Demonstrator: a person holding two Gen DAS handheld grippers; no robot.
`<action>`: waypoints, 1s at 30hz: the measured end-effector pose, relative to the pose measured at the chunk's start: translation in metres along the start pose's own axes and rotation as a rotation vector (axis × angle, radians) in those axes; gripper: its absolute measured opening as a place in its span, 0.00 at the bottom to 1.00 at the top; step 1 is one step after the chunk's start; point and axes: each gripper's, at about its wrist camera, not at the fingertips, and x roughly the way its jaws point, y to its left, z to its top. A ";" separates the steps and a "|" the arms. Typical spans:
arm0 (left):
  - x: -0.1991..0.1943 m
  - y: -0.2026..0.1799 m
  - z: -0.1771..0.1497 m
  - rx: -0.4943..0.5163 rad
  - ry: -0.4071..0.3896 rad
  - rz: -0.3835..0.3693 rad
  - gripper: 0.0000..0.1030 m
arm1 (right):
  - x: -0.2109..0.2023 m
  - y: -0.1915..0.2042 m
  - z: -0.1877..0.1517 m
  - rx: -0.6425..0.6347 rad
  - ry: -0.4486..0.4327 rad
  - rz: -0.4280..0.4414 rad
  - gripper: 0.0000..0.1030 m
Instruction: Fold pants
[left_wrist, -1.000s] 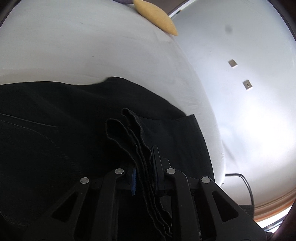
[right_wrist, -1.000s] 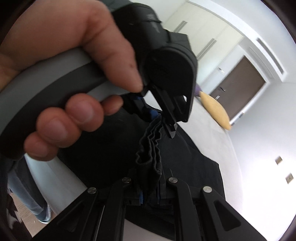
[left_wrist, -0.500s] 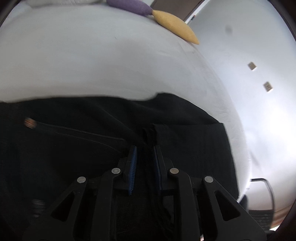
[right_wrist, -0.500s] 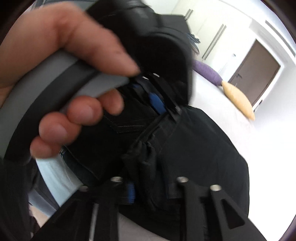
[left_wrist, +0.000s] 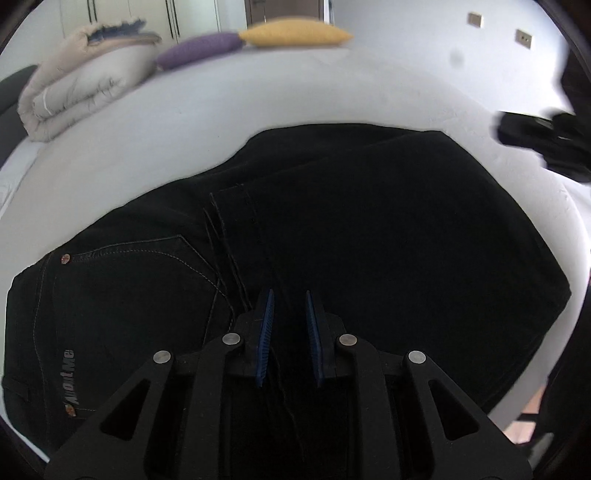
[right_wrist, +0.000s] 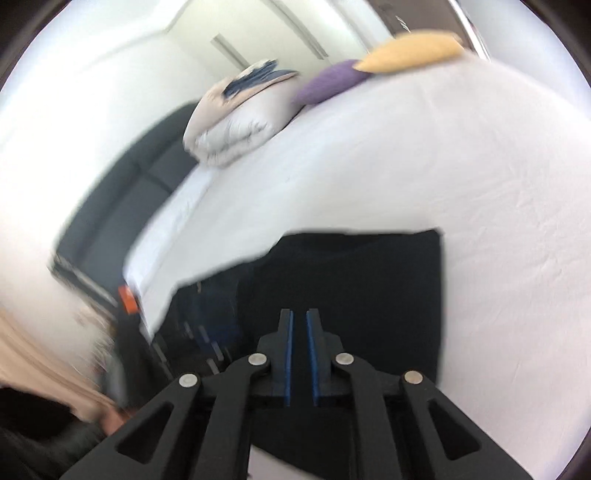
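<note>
Now the white bed (left_wrist: 332, 92) fills both views, and the black pants (left_wrist: 369, 229) lie flat on it, folded over so that a hemmed leg end sits across the seat, just ahead of the left claw (left_wrist: 289, 306). A second ago bunched black cloth stood pinched between both claws; that cloth is now out of them and spread on the sheet. At the far edge of the bed, well beyond the claws, a rolled pale duvet (left_wrist: 74, 92) lies beside a purple pillow (left_wrist: 199, 51) and a yellow pillow (left_wrist: 295, 33). The left claw hovers over the pants with its blue pads (left_wrist: 266, 332) parted by a modest gap, gripping nothing; loose threads hang near it. The right claw (right_wrist: 299, 325), much blurred, has a narrow gap between its pads and holds nothing; the pants lie under and ahead of it. Half a second ago the hand on the left tool filled the right view; it no longer does.
</note>
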 end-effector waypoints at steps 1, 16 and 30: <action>0.000 -0.001 -0.001 0.009 -0.002 0.010 0.16 | 0.006 -0.015 0.010 0.054 0.015 0.031 0.09; 0.006 0.001 -0.010 -0.007 -0.005 0.014 0.16 | 0.049 -0.040 -0.103 0.169 0.175 0.025 0.00; -0.005 0.012 -0.012 -0.053 -0.027 -0.028 0.16 | 0.015 0.001 -0.169 0.090 0.147 -0.085 0.00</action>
